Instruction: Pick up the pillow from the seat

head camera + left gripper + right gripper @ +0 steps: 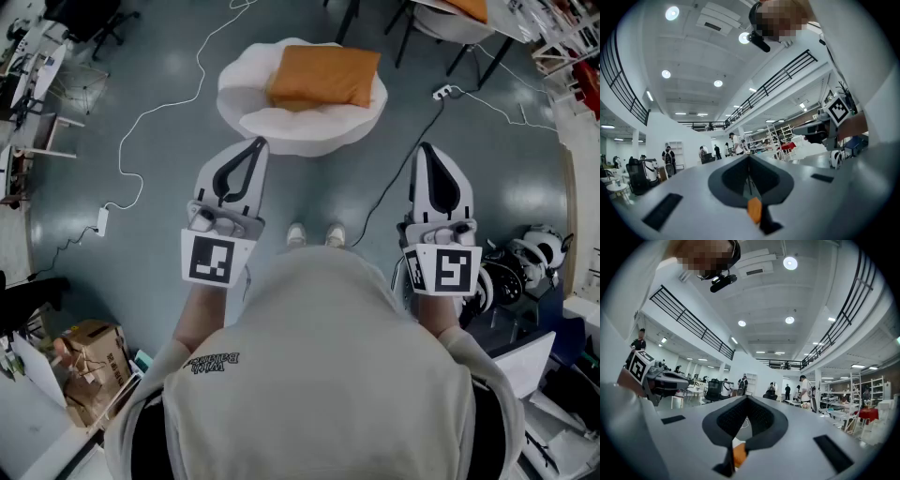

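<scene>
Overhead, in the head view, the orange pillow [323,77] lies on the round white seat [305,131], toward its far edge, while the left gripper [258,142] and the right gripper [425,148] hover on the near side of the seat, apart from the pillow. Next, the left gripper view shows its jaws pressed together on nothing, a patch of orange visible below them, and the right gripper view shows the same: jaws together, empty, orange beneath

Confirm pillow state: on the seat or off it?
On it. The orange pillow rests in the white seat; the left claw and the right claw are shut, short of it.
</scene>
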### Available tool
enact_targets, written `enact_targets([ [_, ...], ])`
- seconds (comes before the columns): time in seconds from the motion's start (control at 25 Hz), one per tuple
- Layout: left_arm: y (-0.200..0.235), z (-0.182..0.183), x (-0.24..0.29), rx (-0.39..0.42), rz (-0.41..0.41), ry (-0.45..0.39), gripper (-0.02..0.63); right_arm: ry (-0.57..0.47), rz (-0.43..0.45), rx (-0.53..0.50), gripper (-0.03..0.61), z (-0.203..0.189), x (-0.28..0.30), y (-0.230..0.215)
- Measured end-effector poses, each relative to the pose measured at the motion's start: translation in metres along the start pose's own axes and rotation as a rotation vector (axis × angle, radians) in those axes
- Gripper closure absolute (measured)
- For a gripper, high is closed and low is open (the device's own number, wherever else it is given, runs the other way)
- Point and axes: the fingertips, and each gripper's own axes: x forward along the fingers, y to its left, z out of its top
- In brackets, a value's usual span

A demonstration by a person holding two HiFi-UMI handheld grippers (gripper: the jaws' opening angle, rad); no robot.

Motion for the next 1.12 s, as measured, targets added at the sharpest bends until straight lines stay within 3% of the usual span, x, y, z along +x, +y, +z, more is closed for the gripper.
enact_targets([
  [0.32,-0.002,0.006,0.007,-0.015,0.013,-0.009,0.601,-0.005,-0.004,0.012,0.569,0.002,-0.001,-0.012],
  [0.72,-0.03,0.016,0.022,0.094,-0.037,0.028,0.601,-0.015,0.022,0.056,0.569,-0.003,-0.006,-0.027],
  [0.96,-0.042,0.017,0.033,0.03,-0.029,0.029,0.601,-0.005,0.042,0.083,0.569,-0.014,-0.009,-0.041],
  [1.12,-0.047,0.027,0.039,-0.063,-0.011,-0.026,0.601,-0.015,0.087,-0.03,0.569,-0.017,-0.012,-0.038],
])
